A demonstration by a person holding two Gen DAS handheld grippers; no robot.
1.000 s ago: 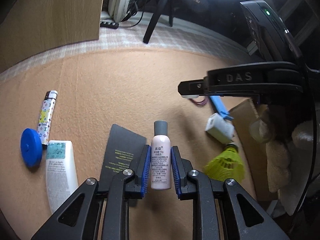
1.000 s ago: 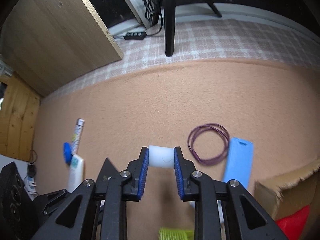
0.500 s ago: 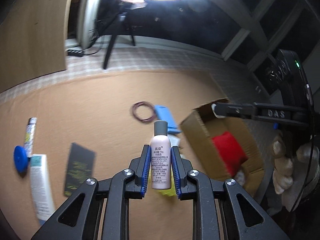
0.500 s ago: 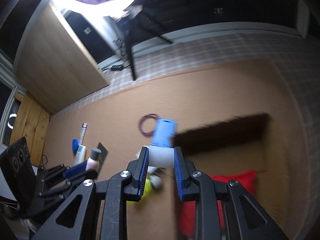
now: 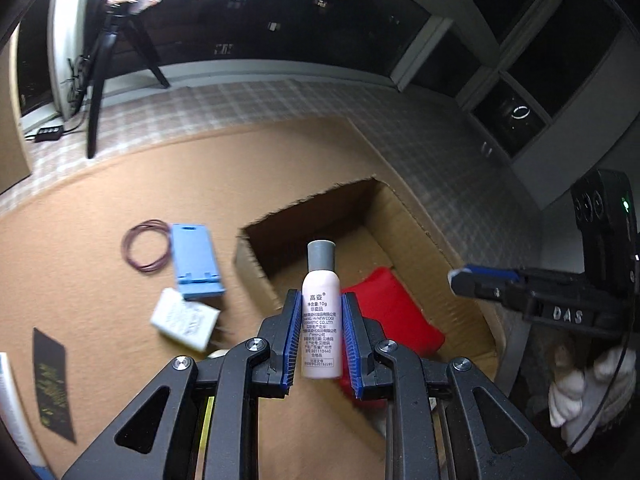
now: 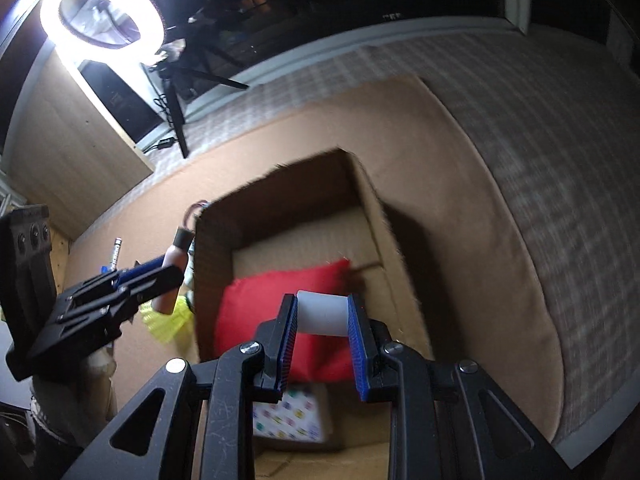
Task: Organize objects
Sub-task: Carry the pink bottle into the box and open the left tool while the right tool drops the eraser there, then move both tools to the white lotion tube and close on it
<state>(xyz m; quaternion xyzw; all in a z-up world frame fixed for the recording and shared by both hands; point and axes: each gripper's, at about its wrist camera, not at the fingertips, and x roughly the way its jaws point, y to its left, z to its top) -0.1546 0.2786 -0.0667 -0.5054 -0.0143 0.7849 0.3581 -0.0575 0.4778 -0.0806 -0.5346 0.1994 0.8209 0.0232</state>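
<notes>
While clamped upright between the blue pads of the left gripper (image 5: 321, 322), a small pink bottle (image 5: 321, 320) with a grey cap, above the near-left wall of an open cardboard box (image 5: 256, 264) on the tan carpet (image 5: 100, 200). Pinched crosswise in the right gripper (image 6: 322, 320), a white cylinder (image 6: 322, 317), over the red cushion (image 6: 260, 312) lying inside that box. Left out on the carpet beside the box: a blue holder (image 5: 194, 258), a purple cord loop (image 5: 146, 245), a white charger (image 5: 185, 319) and a black card (image 5: 52, 384).
</notes>
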